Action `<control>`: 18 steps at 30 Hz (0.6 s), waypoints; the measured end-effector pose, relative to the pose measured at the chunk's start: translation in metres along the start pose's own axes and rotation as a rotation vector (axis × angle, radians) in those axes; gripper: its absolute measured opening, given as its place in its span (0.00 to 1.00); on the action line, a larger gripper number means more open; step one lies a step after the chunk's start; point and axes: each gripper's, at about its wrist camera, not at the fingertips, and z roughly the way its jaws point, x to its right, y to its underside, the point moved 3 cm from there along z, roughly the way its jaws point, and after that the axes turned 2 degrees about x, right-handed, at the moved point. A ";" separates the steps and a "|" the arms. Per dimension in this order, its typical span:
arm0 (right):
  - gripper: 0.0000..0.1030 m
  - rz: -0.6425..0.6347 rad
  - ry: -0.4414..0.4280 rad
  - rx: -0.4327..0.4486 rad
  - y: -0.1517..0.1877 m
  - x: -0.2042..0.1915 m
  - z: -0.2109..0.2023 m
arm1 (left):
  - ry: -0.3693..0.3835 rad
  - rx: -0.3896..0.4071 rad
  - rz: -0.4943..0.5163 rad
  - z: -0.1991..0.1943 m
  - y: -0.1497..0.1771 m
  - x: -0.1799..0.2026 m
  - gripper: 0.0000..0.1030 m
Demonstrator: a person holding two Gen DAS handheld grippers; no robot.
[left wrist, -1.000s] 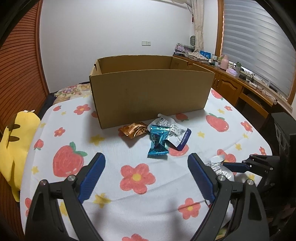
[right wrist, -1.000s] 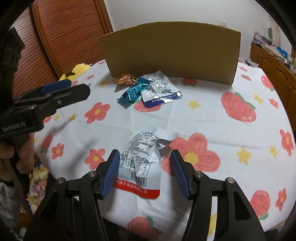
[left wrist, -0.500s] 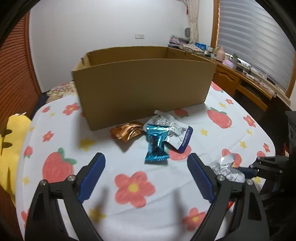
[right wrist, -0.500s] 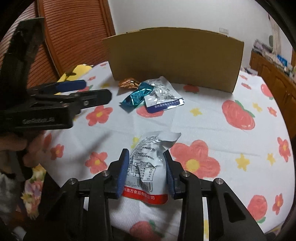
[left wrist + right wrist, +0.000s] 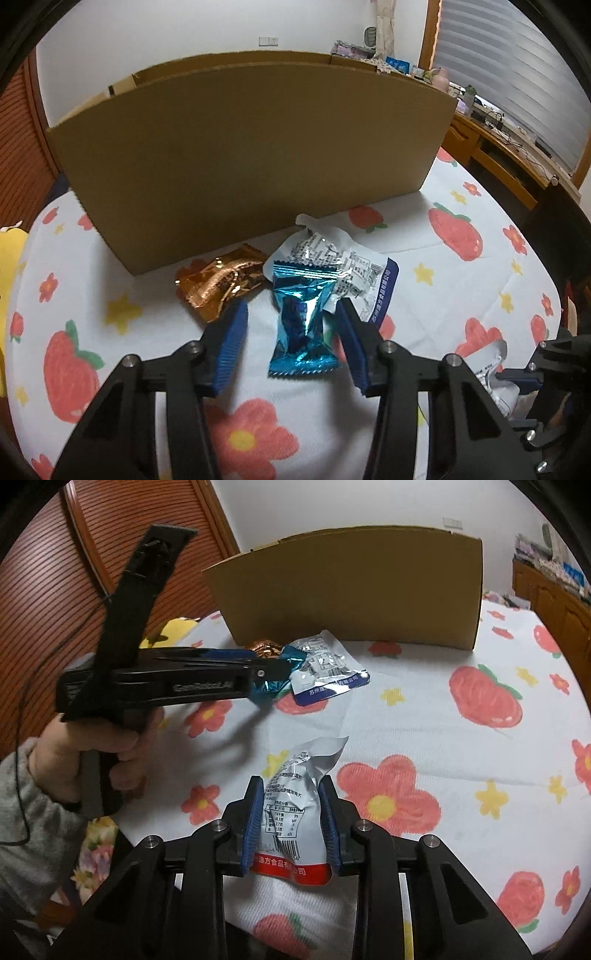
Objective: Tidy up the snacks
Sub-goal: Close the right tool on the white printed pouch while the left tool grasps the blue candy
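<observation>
Strawberry-and-flower tablecloth (image 5: 461,302) fills the left wrist view, with a big cardboard box (image 5: 251,155) across the upper half. Just below it sit an orange wrapper (image 5: 221,284), a blue candy (image 5: 301,325) and a silver pouch (image 5: 351,273) partly under the candy. Left gripper (image 5: 291,339) is closing, candy between the jaws, pads not pressing it yet.

Right wrist view: same cloth, box (image 5: 354,598) at top centre. Right gripper (image 5: 291,819) at bottom centre is closing and already pinches a silver packet (image 5: 295,805) with a red bottom band. A hand (image 5: 88,757) at left holds the left gripper (image 5: 273,672), its tips at the candy (image 5: 273,686).
</observation>
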 end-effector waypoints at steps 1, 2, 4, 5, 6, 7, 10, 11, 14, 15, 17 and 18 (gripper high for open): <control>0.27 0.004 -0.005 0.000 0.000 0.001 0.000 | 0.005 -0.002 0.000 0.002 0.000 0.000 0.47; 0.27 0.006 -0.010 0.000 0.000 0.001 0.000 | 0.009 -0.001 0.000 0.002 -0.001 0.000 0.47; 0.27 0.012 -0.027 0.003 0.000 0.002 -0.002 | 0.008 -0.003 0.002 0.004 -0.002 0.000 0.47; 0.27 0.015 -0.031 0.006 0.000 0.002 -0.004 | 0.009 -0.003 0.002 0.004 -0.002 0.001 0.44; 0.27 0.017 -0.035 0.009 -0.001 0.003 -0.005 | 0.013 -0.003 0.004 0.004 -0.003 0.002 0.39; 0.27 0.018 -0.037 0.012 -0.001 0.003 -0.006 | 0.015 -0.006 0.008 0.004 -0.002 0.003 0.37; 0.27 0.018 -0.026 0.020 -0.003 0.007 -0.009 | 0.013 -0.005 0.018 0.005 -0.002 0.006 0.36; 0.27 0.018 -0.021 0.023 -0.003 0.008 -0.010 | 0.014 -0.004 0.015 0.005 -0.002 0.005 0.36; 0.27 0.032 -0.011 0.026 -0.002 0.014 -0.011 | 0.025 -0.003 -0.008 0.006 -0.002 0.002 0.36; 0.27 0.037 -0.008 0.027 -0.003 0.016 -0.010 | 0.031 -0.003 -0.017 0.006 -0.001 0.001 0.36; 0.27 0.044 0.000 0.032 -0.002 0.019 -0.013 | 0.034 -0.005 -0.023 0.005 -0.001 0.000 0.36; 0.27 0.047 0.004 0.034 -0.002 0.021 -0.014 | 0.034 -0.005 -0.021 0.005 0.000 0.001 0.32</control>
